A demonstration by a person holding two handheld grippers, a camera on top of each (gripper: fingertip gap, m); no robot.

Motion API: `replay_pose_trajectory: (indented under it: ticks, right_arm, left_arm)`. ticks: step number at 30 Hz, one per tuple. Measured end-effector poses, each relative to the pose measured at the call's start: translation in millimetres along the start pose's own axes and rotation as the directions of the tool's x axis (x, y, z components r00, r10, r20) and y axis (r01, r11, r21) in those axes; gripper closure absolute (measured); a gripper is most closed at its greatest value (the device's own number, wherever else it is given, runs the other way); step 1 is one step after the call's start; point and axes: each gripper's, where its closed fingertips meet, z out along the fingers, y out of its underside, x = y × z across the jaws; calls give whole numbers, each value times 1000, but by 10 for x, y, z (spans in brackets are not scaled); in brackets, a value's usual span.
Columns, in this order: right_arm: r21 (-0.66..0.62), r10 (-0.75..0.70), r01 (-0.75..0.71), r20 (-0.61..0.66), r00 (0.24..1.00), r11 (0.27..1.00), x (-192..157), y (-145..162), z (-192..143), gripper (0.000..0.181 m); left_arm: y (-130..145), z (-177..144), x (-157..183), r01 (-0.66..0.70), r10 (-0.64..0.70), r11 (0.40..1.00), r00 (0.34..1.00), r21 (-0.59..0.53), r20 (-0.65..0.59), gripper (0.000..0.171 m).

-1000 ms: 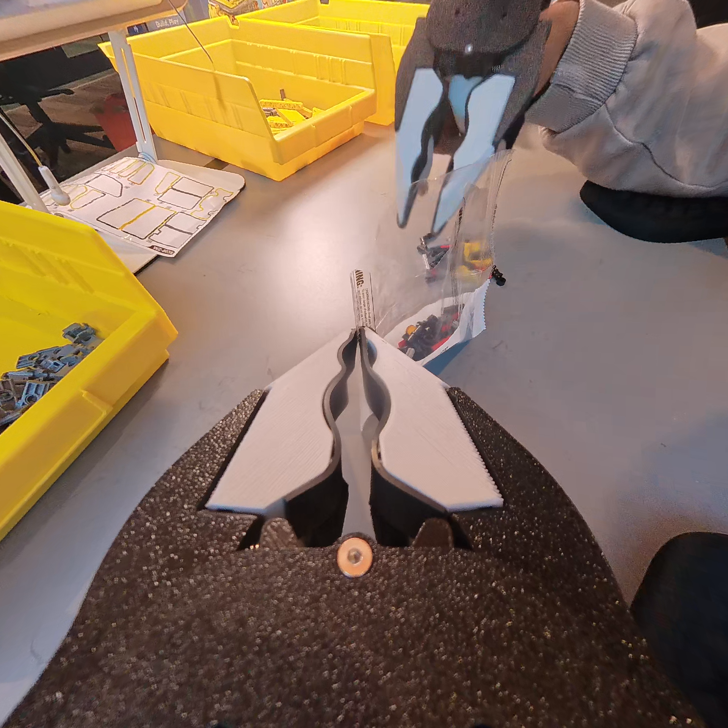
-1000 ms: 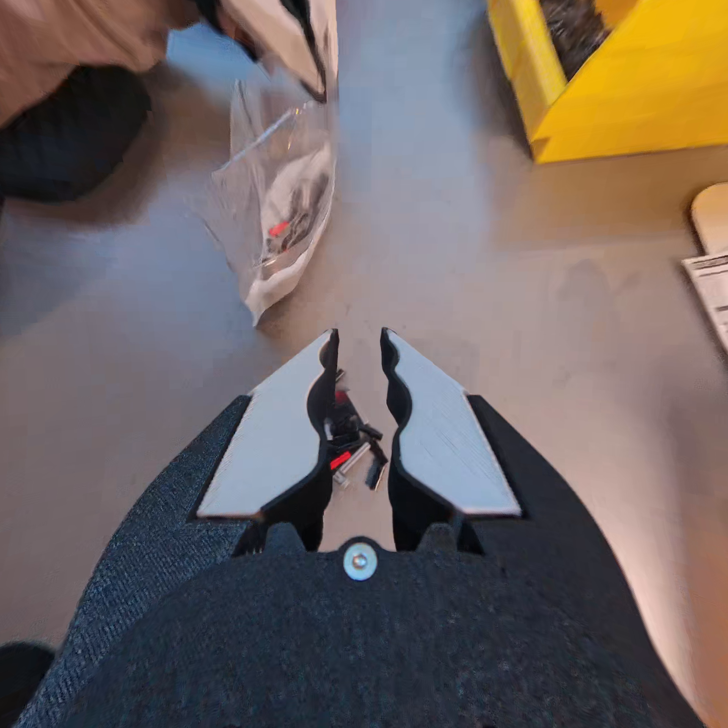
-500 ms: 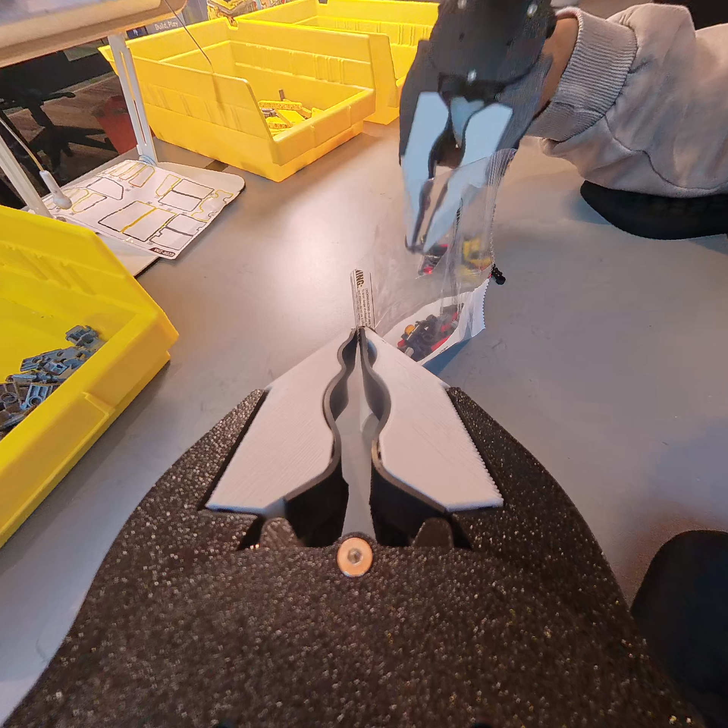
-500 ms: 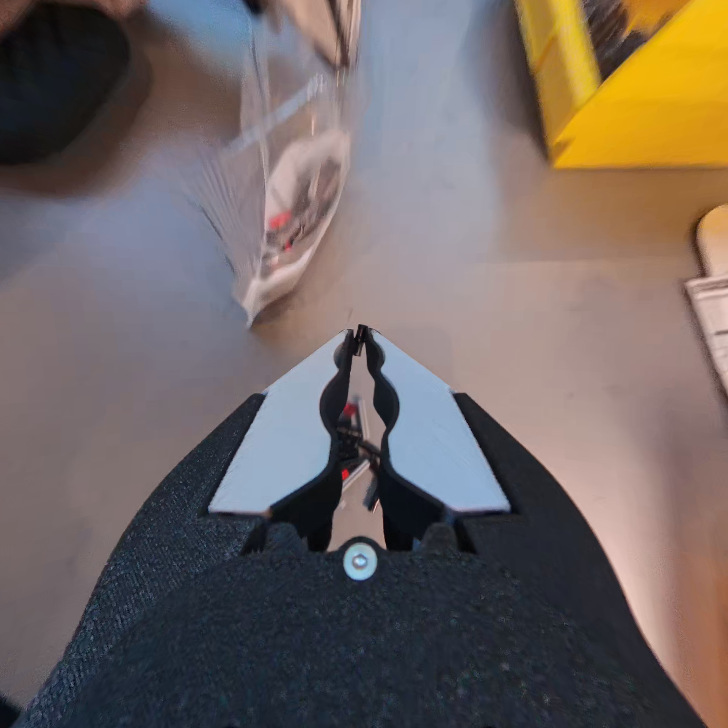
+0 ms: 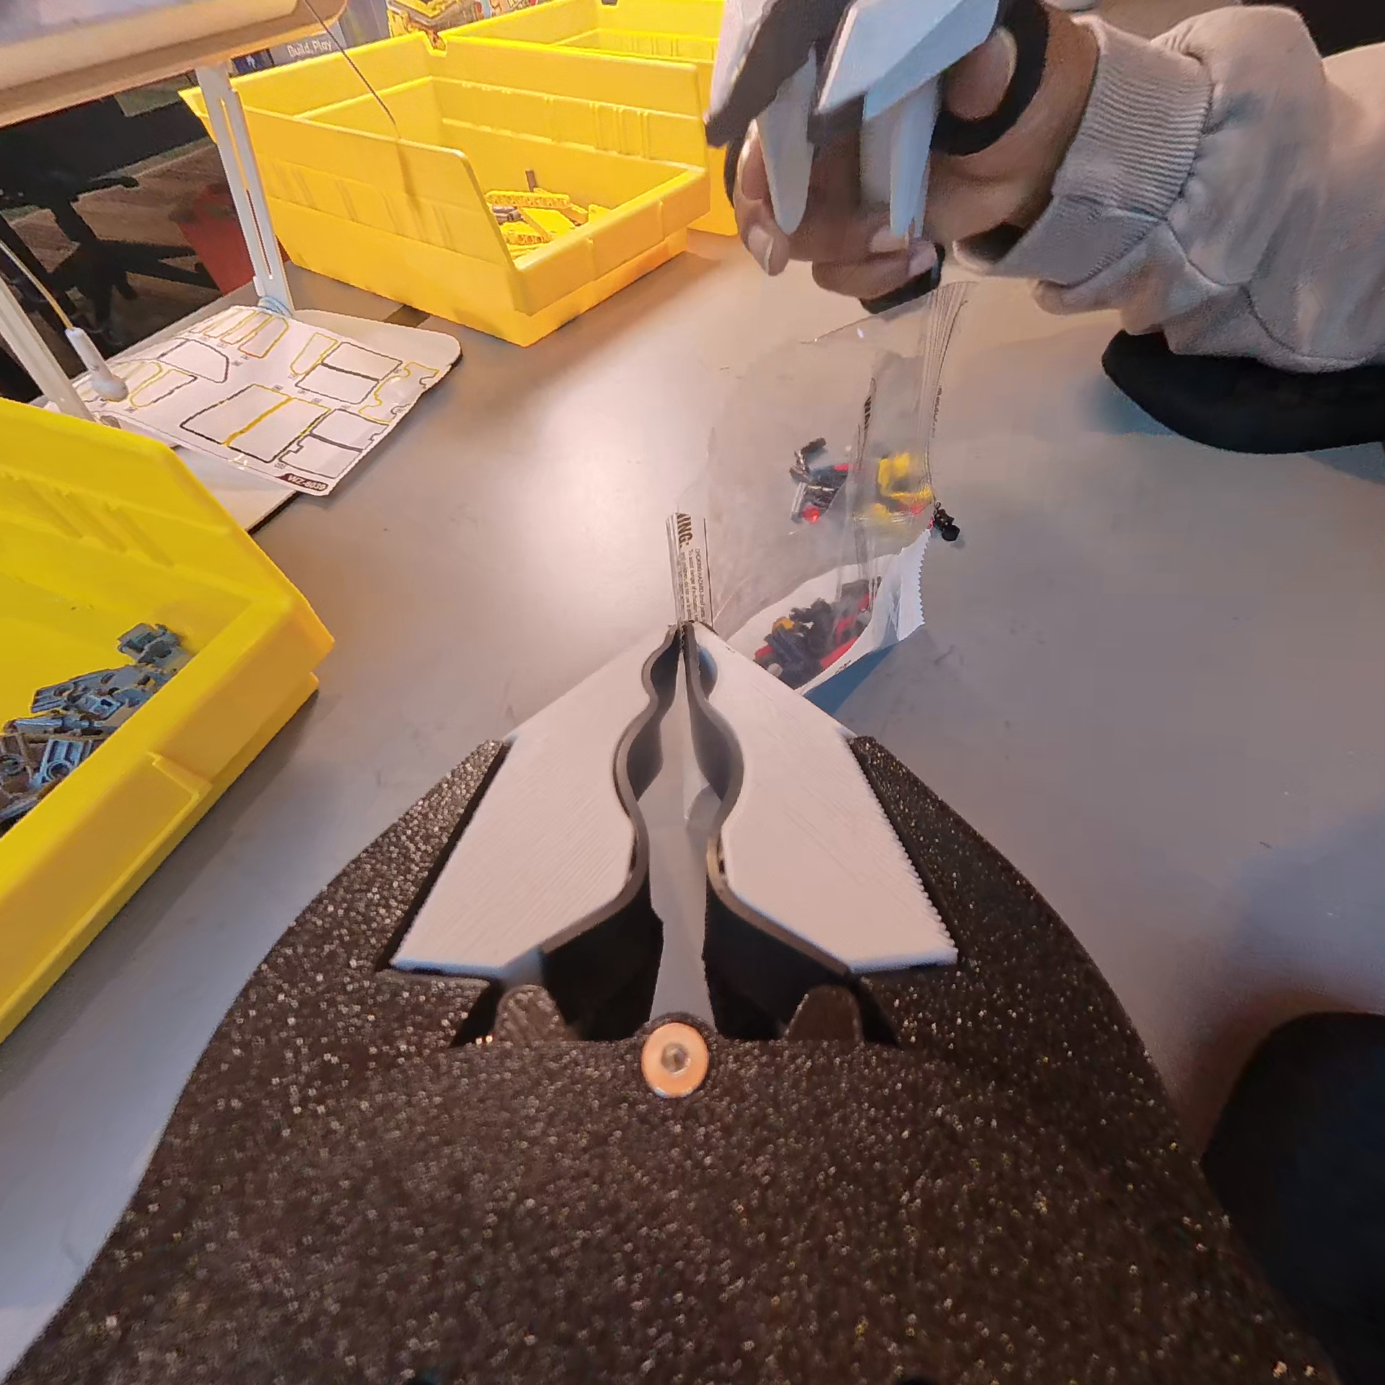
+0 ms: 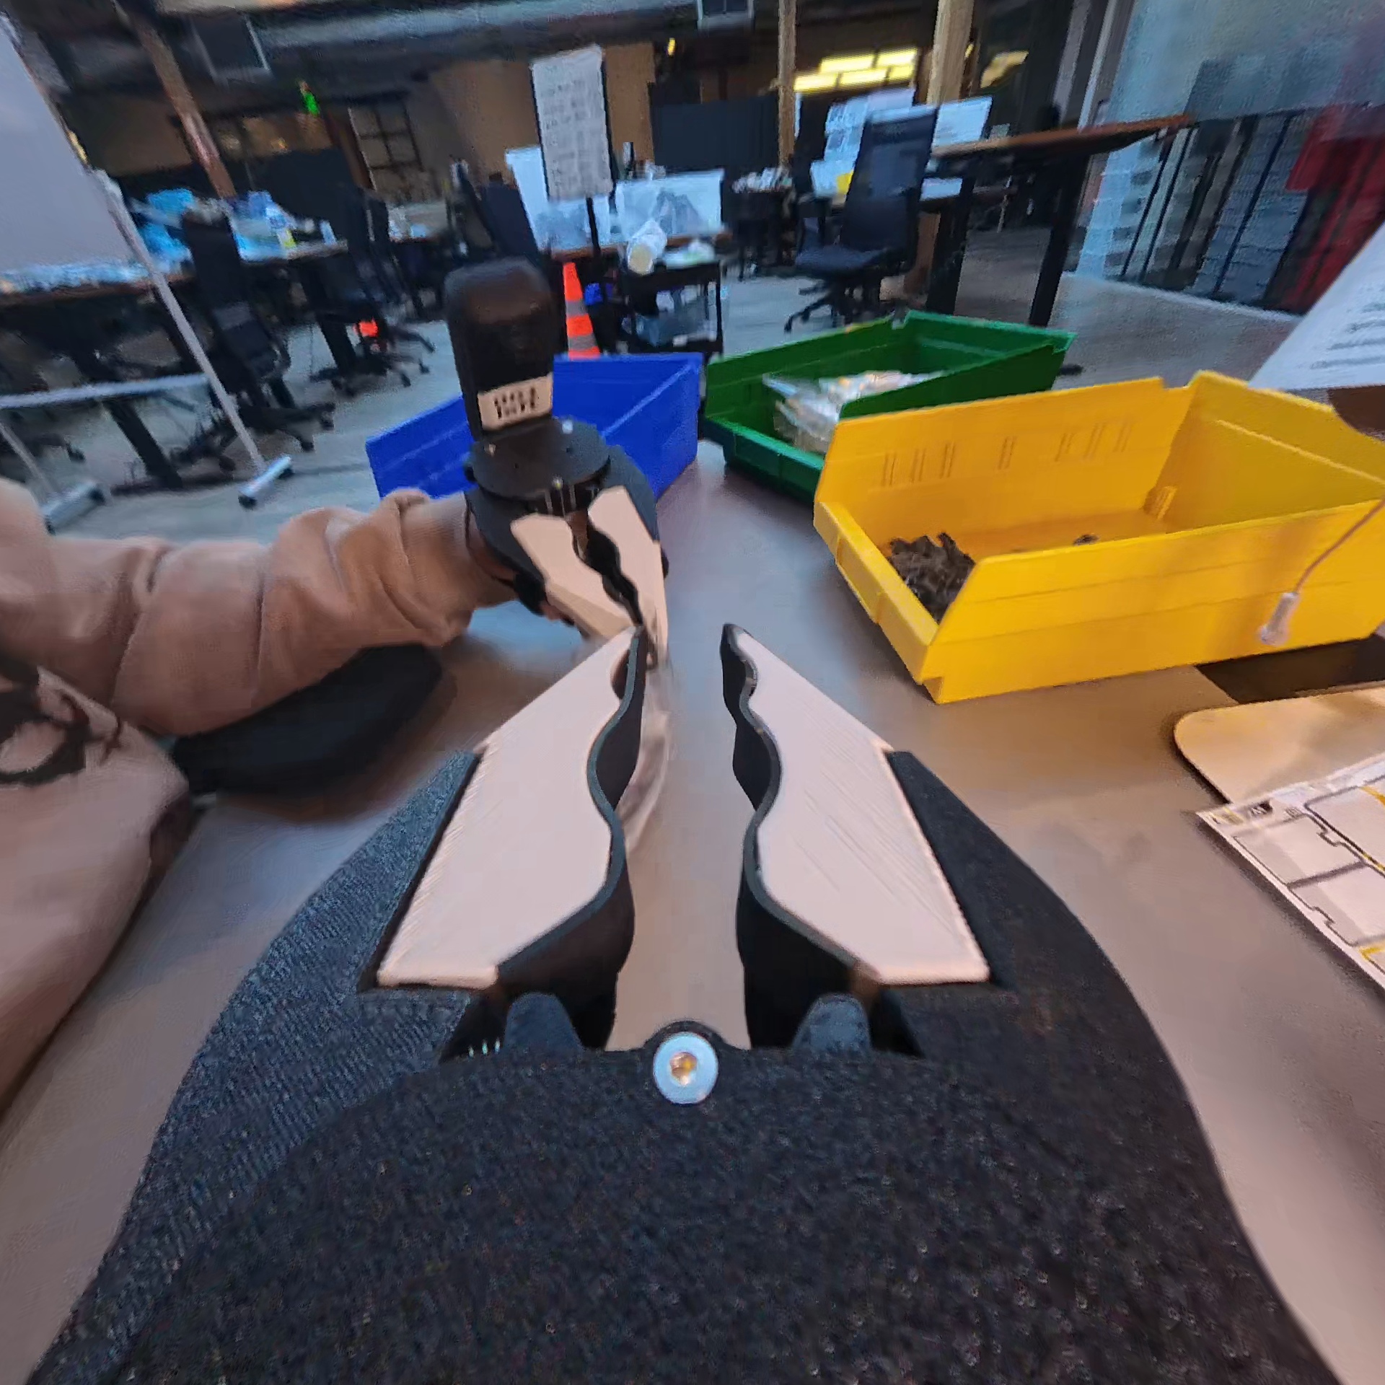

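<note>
My left gripper is shut on the printed edge of a clear plastic bag and holds it upright on the grey table. Small red, black and yellow parts lie in the bag's bottom. A few loose parts lie on the table behind it. My right gripper is open and empty, held level just above the bag. It shows raised at the top of the left wrist view. The left gripper also shows in the right wrist view, just beyond the right one's tips.
A yellow bin with grey parts stands at the left, and more yellow bins at the back. A white outline sheet lies between them. The right wrist view shows yellow, green and blue bins. Tip to tip, the grippers are about 12 cm apart.
My right gripper closed low beside the bag half a second ago. It has since risen, tilted up to level and opened. My left gripper has stayed shut on the bag.
</note>
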Motion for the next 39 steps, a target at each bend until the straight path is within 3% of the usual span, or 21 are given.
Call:
replay_pose_trajectory:
  ticks: [2,5,8,13,18,20,22,24,26,29,31,36,39]
  right_arm:
    - [-231,-102,98,-5,995,968,134,395,-158,164]
    - [-551,-137,152,69,988,821,195,1153,-404,164]
    - [-634,-95,131,90,991,762,196,1455,-456,168]
    - [-684,-92,155,127,988,713,140,1605,-469,172]
    - [-693,-120,181,136,983,698,142,1611,-468,178]
    - [-652,-144,183,114,983,735,176,1498,-427,178]
    - [-507,-205,194,35,978,840,241,1083,-279,178]
    - [-284,-209,195,-17,978,939,143,504,-69,177]
    - [-130,-195,189,-38,980,973,-17,111,162,177]
    - [-204,-233,224,-26,972,953,-143,189,461,177]
    - [-226,-224,209,-41,974,952,-117,272,502,166]
    - [-172,-64,66,20,998,983,-66,169,123,167]
    - [-431,-64,75,39,997,899,49,652,-176,166]
  left_arm:
    - [2,1,-1,1,-1,1000,1000,1,-1,171]
    - [1,6,-1,4,-4,1000,1000,3,-2,171]
    - [2,4,-2,5,-5,1000,1000,4,-1,171]
    - [3,3,-1,3,-3,1000,1000,3,-1,171]
    - [4,3,2,2,-2,1000,1000,2,0,171]
    - [3,4,4,1,-1,1000,1000,1,0,171]
    - [4,6,4,1,-1,1000,1000,1,0,171]
    - [3,10,-1,4,-4,1000,1000,4,-1,171]
    - [2,15,-7,11,-11,1000,1000,8,-3,171]
    - [4,11,-7,10,-10,1000,1000,7,2,171]
    - [3,10,-2,6,-6,1000,1000,5,4,171]
    - [3,16,-1,9,-9,1000,1000,7,0,171]
    - [2,17,-2,9,-9,1000,1000,8,0,171]
